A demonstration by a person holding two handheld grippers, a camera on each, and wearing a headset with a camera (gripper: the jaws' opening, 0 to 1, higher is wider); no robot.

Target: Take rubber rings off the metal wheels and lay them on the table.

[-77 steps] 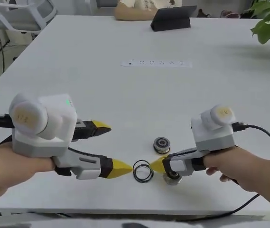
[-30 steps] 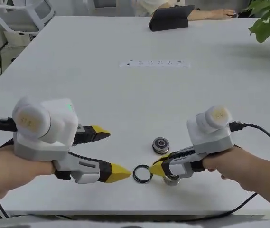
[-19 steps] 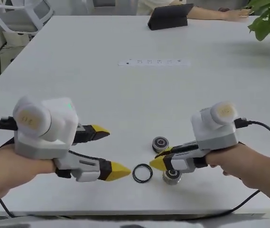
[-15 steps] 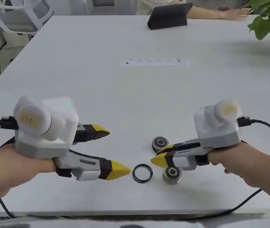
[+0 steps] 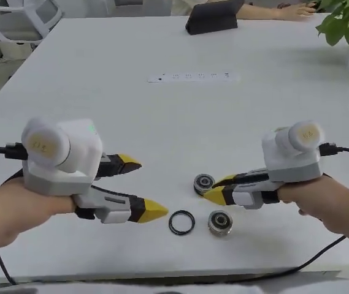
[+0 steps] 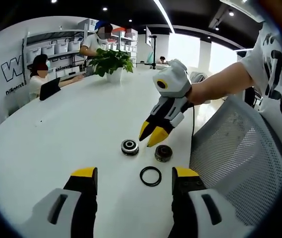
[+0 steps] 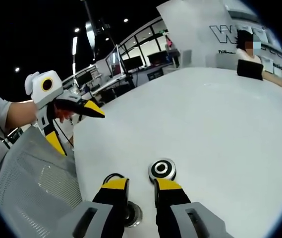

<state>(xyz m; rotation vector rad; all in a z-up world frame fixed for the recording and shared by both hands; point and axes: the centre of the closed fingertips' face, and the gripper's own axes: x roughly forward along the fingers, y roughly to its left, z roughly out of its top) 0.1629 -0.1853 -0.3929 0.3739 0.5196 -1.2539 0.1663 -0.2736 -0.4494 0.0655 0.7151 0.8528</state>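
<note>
Wheel (image 5: 203,182): on bench (image 5: 180,122), apparently still ringed.
Right gripper (image 5: 218,187): nearer, just right of wheel, narrowly parted, empty.
Left gripper (image 5: 146,187): well left of wheel, gaping, empty.
Loose ring (image 5: 181,222): near side of wheel.

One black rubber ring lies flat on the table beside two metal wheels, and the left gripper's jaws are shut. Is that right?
Not quite: the left gripper has its jaws wide apart, not shut, as the left gripper view shows. The rest holds: one black rubber ring lies flat on the table, beside the near metal wheel and the far metal wheel.
</note>
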